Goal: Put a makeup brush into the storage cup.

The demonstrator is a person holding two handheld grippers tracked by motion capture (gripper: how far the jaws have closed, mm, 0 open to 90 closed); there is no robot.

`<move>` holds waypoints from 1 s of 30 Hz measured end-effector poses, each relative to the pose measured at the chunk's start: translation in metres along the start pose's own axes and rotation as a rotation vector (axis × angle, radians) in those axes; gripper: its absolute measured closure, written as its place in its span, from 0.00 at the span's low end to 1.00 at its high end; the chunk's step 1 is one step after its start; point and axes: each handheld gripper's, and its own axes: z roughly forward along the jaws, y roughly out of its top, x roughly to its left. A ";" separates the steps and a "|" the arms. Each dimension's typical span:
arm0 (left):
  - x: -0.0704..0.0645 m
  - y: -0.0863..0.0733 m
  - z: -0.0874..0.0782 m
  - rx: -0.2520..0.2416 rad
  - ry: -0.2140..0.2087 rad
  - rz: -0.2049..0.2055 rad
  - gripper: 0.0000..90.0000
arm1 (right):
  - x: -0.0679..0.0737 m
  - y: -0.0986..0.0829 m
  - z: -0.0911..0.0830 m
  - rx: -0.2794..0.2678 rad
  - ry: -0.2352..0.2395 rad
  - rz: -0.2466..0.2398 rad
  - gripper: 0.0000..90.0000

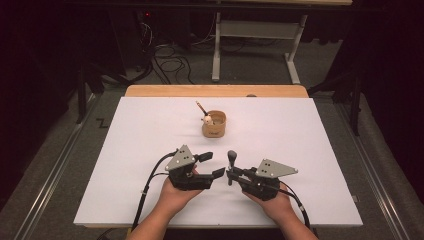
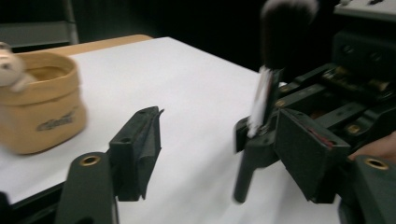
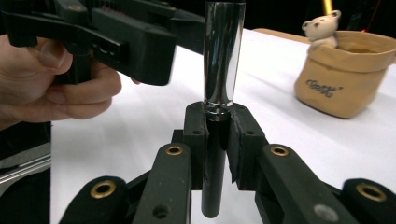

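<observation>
1. Makeup brush (image 3: 219,93): upright at frame centre, clamped by its black handle in the right tongs (image 3: 218,135). Risk: tilts or slips, the hold being low.
2. Left tongs (image 2: 210,140): wide, empty. Risk: knocking the brush.
3. Pouch (image 1: 214,124), upper centre of worktop (image 1: 310,150): may tip on insertion.

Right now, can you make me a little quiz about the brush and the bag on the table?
1. True or false: the right gripper has its jaws shut on the brush.
2. What peeks out of the tan bag?
3. Are the left gripper jaws A) open or B) shut?

Key: 1 true; 2 a small toy bear; 3 A.
</observation>
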 end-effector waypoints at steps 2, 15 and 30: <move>0.005 0.004 -0.003 -0.015 0.023 -0.004 0.29 | -0.002 0.000 -0.002 0.002 -0.010 -0.003 0.89; 0.021 0.029 -0.033 -0.105 0.174 0.067 0.06 | -0.015 0.004 -0.020 -0.038 -0.064 0.010 0.89; 0.049 0.020 -0.065 -0.126 0.232 0.062 0.01 | -0.038 0.005 -0.045 -0.063 -0.166 0.023 0.89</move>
